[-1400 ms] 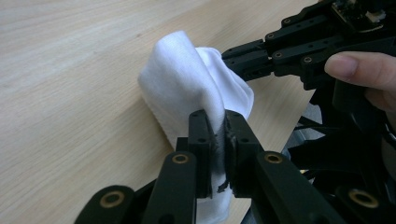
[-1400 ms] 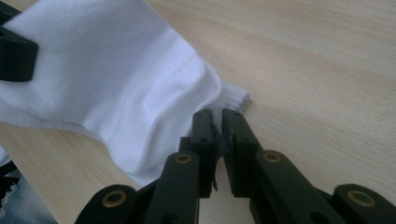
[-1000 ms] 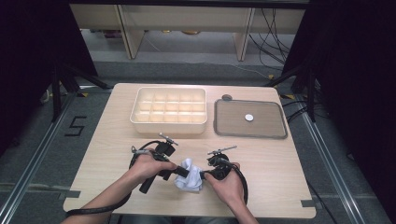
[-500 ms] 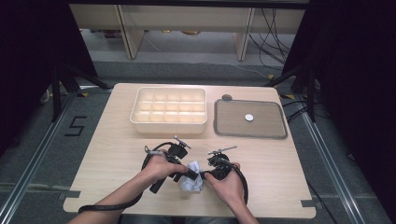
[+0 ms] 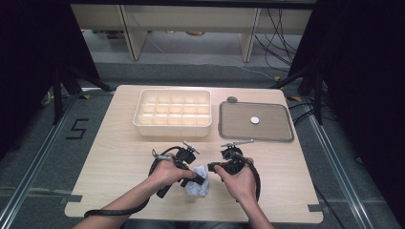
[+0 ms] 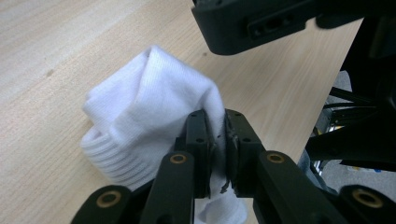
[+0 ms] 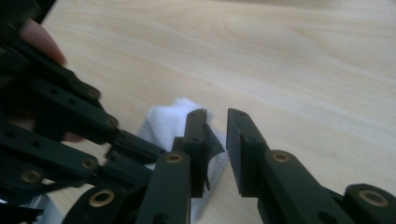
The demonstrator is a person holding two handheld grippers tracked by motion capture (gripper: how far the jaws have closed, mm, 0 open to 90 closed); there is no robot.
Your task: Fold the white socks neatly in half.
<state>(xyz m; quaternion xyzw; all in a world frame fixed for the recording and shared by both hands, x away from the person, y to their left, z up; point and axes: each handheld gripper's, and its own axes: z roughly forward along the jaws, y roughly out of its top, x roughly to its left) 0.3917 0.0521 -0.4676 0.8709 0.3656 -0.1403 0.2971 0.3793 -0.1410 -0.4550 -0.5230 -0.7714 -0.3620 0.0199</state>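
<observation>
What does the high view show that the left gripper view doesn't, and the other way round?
High view alone: the compartment tray, the grey tray holding a small white disc, both forearms. Left gripper view alone: the left hand-held gripper pinching a fold of the white sock, jaws nearly together. Both: the sock, the wooden table, the right hand-held gripper.

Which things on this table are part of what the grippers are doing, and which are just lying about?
In use: white sock, pinched by the left gripper; right gripper beside it, jaws just opened, nothing clamped.

Lying about: compartment box, grey tray, white disc in the tray, small dark round object.
</observation>
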